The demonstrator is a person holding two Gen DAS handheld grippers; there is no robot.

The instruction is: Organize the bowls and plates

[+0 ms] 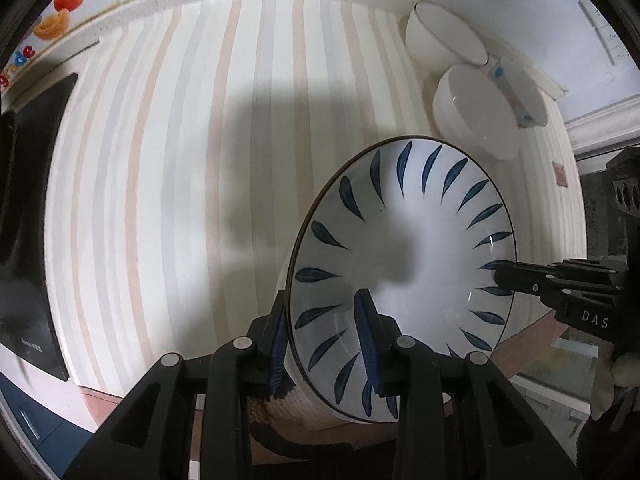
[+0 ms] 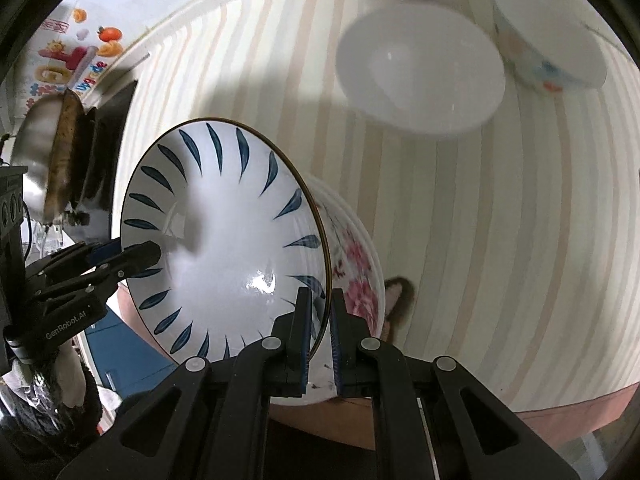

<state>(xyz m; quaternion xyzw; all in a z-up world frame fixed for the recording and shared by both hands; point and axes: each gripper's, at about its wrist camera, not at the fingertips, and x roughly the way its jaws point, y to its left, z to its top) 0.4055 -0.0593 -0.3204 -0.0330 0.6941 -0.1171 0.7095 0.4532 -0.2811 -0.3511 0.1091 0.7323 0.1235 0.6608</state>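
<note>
Clamping opposite edges of one dish, both grippers held a blue-leaf plate [image 1: 404, 276] up over the striped tablecloth [image 1: 160, 160]. The left gripper [image 1: 324, 344] had its fingers closed on the near rim in its own view, one pad inside the dish and one behind it. The right gripper [image 2: 320, 332] pinched the rim likewise, and in the left view its tip showed at the plate's right edge.

As for progress, little looked sorted. Three bowls sat unstacked at the far right of the cloth: two plain white bowls [image 1: 444, 36] [image 1: 476, 116] and a patterned bowl [image 2: 548, 36] close beside them. Behind the plate, the right view showed a pink-flowered bowl [image 2: 360, 276]; whether the plate touched it, I could not tell. Stacking or grouping all of these seemed to remain.

The plate stood tilted steeply on edge, its hollow face turned toward the left, its rim running near to far.
</note>
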